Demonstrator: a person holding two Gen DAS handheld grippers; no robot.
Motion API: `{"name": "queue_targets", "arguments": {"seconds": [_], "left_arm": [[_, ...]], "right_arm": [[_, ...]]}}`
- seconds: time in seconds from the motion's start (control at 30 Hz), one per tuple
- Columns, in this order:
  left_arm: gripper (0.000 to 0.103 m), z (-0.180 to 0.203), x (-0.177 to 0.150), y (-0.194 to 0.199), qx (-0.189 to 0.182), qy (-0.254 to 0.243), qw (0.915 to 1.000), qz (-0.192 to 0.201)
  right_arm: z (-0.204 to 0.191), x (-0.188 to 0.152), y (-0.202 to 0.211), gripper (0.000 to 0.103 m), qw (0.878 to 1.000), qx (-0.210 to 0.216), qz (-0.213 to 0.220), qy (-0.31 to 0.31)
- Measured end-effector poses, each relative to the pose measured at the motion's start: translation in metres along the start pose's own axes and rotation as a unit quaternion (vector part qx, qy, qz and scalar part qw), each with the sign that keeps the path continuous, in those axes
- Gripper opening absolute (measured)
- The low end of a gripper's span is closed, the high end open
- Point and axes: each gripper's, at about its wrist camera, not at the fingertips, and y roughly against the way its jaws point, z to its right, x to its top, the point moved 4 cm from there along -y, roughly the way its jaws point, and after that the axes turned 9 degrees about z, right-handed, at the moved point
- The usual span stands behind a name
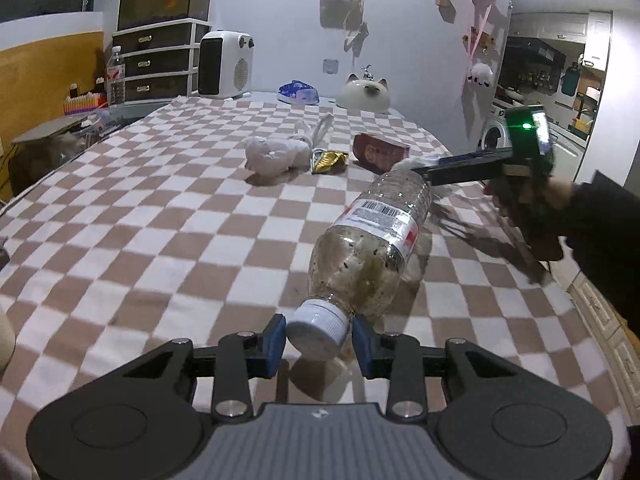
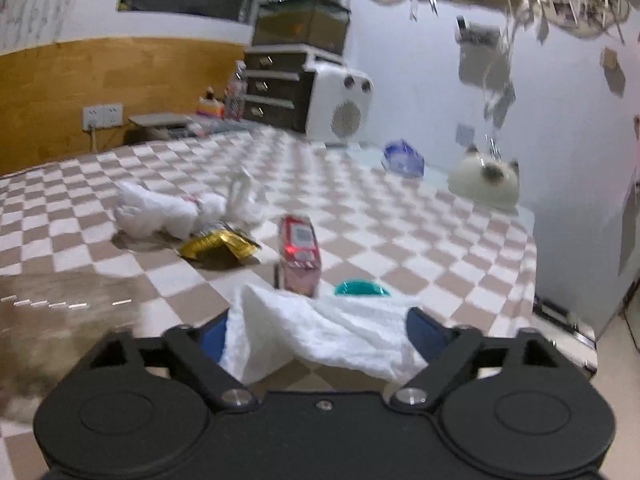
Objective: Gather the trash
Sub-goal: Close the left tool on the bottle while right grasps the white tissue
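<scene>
A clear plastic bottle (image 1: 372, 236) with murky residue and a white cap lies on its side over the checked cloth (image 1: 160, 220). My left gripper (image 1: 318, 336) is shut on its cap, a blue pad on each side. Behind the bottle, a hand in a dark sleeve holds my right gripper (image 1: 418, 168). In the right wrist view a crumpled white tissue (image 2: 320, 332) lies between the wide-set fingers of my right gripper (image 2: 320, 334), reaching both pads. Beyond it lie a red packet (image 2: 300, 248), a gold wrapper (image 2: 218, 244), a white plastic bag (image 2: 160, 212) and a teal lid (image 2: 362, 289).
At the back of the table stand a white heater (image 1: 226, 64), a blue tissue pack (image 1: 298, 93) and a cat-shaped lamp (image 1: 364, 94). Dark drawers (image 1: 156, 62) with a fish tank on top stand at the far left. The table's right edge (image 1: 568, 292) drops to the floor.
</scene>
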Motion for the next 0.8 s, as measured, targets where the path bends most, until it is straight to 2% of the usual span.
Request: {"name": "queue_targets", "arguments": {"seconds": [0.03, 0.1, 0.13, 0.2, 0.27, 0.43, 0.57, 0.67, 0.8], "left_arm": [[0.037, 0.002, -0.002, 0.003, -0.001, 0.002, 1.0000, -0.001], [0.038, 0.007, -0.004, 0.005, -0.002, 0.000, 1.0000, 0.000], [0.038, 0.009, -0.005, 0.007, -0.003, -0.002, 1.0000, 0.003], [0.042, 0.013, -0.006, 0.007, -0.010, -0.004, 0.9999, 0.007], [0.051, 0.016, -0.005, 0.006, -0.018, -0.010, 0.9997, 0.011], [0.069, 0.024, 0.001, -0.001, -0.036, -0.042, 0.9983, 0.019], [0.073, 0.027, 0.013, -0.004, -0.043, -0.080, 0.9956, 0.023], [0.076, 0.030, 0.025, -0.009, -0.062, -0.095, 0.9931, 0.026], [0.076, 0.037, 0.037, -0.022, -0.084, -0.113, 0.9900, 0.015]], "right_arm": [[0.001, -0.001, -0.003, 0.070, 1.000, 0.001, -0.009, -0.006], [0.001, -0.005, -0.004, 0.039, 1.000, 0.011, -0.022, -0.014], [0.000, -0.006, -0.003, 0.033, 0.999, 0.013, -0.027, -0.018], [-0.004, -0.009, 0.004, 0.013, 0.999, 0.023, -0.034, -0.021], [-0.007, -0.012, 0.018, 0.008, 0.999, 0.021, -0.043, -0.027], [-0.013, -0.020, 0.070, 0.007, 0.996, 0.040, -0.044, -0.063], [-0.016, -0.021, 0.116, 0.007, 0.994, 0.053, -0.046, -0.088], [-0.018, -0.020, 0.151, 0.007, 0.993, 0.056, -0.044, -0.099], [-0.028, -0.018, 0.188, 0.007, 0.989, 0.087, -0.054, -0.104]]}}
